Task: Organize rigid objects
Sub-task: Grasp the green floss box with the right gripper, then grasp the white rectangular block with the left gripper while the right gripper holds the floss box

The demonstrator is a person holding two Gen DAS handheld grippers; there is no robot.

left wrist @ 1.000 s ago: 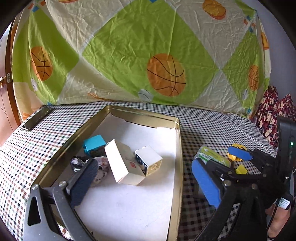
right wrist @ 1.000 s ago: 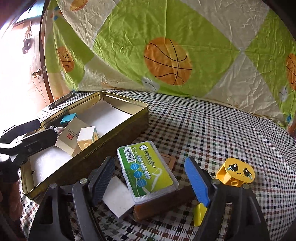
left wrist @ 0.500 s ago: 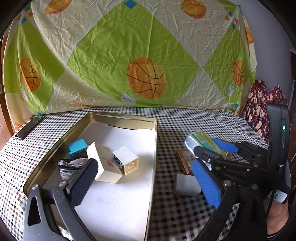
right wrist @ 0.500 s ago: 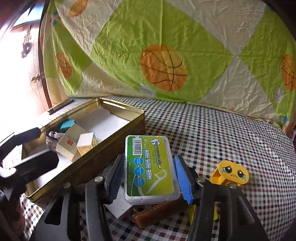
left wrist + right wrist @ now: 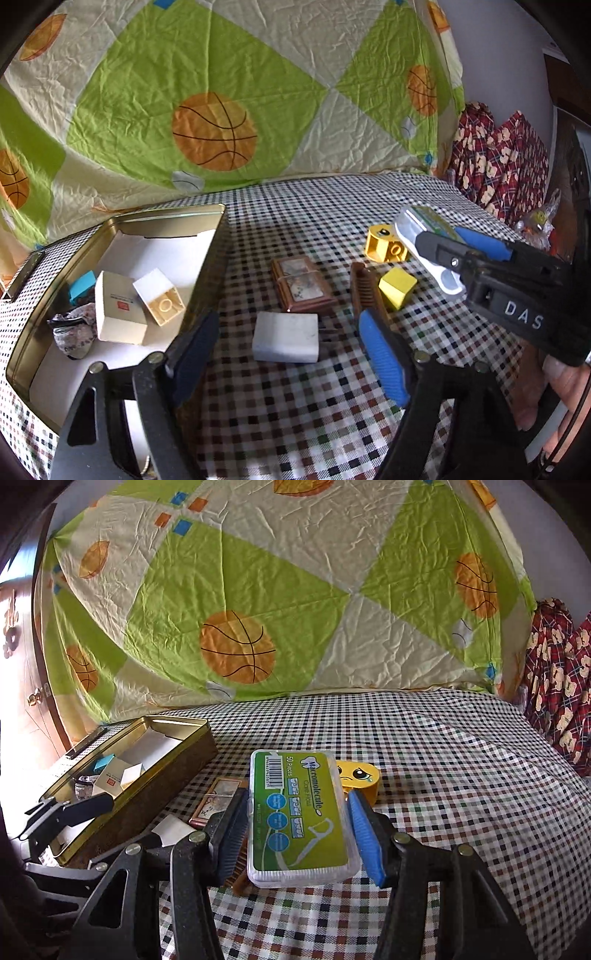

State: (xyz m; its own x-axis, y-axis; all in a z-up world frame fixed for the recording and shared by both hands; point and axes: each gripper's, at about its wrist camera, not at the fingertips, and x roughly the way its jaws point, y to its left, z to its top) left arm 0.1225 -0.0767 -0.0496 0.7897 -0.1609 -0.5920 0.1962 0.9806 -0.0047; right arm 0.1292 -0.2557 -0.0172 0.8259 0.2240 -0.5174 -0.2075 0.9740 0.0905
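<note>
right gripper [image 5: 297, 830] has the floss pick box [image 5: 297, 812] squeezed between its two pads, black pad on the box's left long edge, blue pad on the right one. the box sits flat, green label up, lifted clear of the checkered tablecloth [image 5: 443, 775], its near short end sticking out toward the camera. from the left wrist view the same box [image 5: 424, 225] shows at the right, poking out past the right gripper's fingers [image 5: 480, 243].

left gripper [image 5: 284, 354] is spread wide with nothing between its pads, hanging above the cloth just beside the gold tin [image 5: 218, 258]. straight ahead of its gap lies a white block [image 5: 286, 341], flat on the cloth. beyond that, a brown framed box [image 5: 301, 282], a brown comb [image 5: 365, 291], a yellow cube [image 5: 397, 286] touching the comb, and a yellow toy brick [image 5: 384, 243] with a sad face, seen just behind the held box in the right wrist view [image 5: 360, 775].

inside the tin: a cream carton [image 5: 116, 308], a white-and-yellow brick [image 5: 160, 297] against it, a teal block [image 5: 81, 291] behind, and something crumpled [image 5: 72, 334] at the near left.
</note>
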